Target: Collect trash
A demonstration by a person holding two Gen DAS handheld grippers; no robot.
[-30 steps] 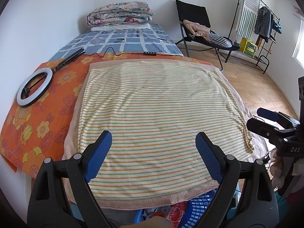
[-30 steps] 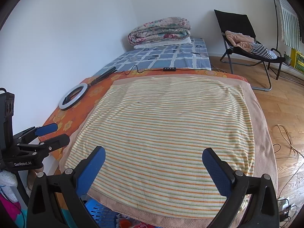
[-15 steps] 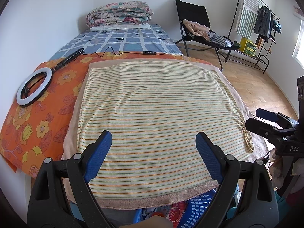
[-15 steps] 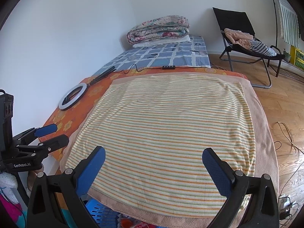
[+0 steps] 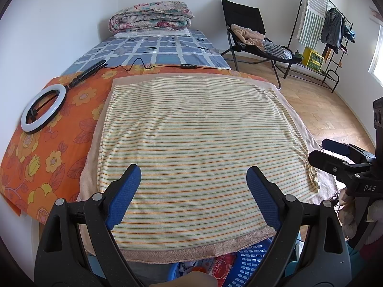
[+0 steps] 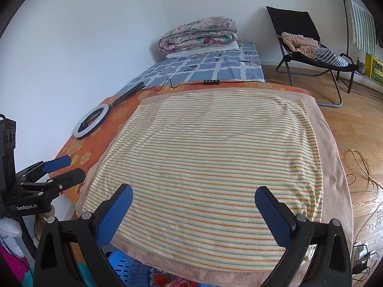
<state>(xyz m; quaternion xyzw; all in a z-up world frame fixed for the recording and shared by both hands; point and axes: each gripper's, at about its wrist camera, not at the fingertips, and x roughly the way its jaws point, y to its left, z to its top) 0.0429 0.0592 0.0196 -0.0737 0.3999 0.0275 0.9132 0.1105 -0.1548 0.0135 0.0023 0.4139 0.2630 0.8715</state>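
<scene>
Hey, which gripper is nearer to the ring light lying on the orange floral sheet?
Left. The left gripper hovers over the striped towel's near edge, on the ring light's side. The right gripper sits farther across, with the left one between.

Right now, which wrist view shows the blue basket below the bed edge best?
Left wrist: the blue basket shows its slotted wall and rim, with packaging inside. Right wrist catches only one slotted corner under the towel edge.

Plain white walls point(image 5: 59, 12) and a wood floor point(image 5: 323, 110), lit by daylight. A bed point(image 5: 167, 50) sits along the wall with a folded quilt point(image 5: 150, 16) at its far end, a black folding chair point(image 5: 246, 24) beside it, and a clothes rack point(image 5: 318, 24) further along.
</scene>
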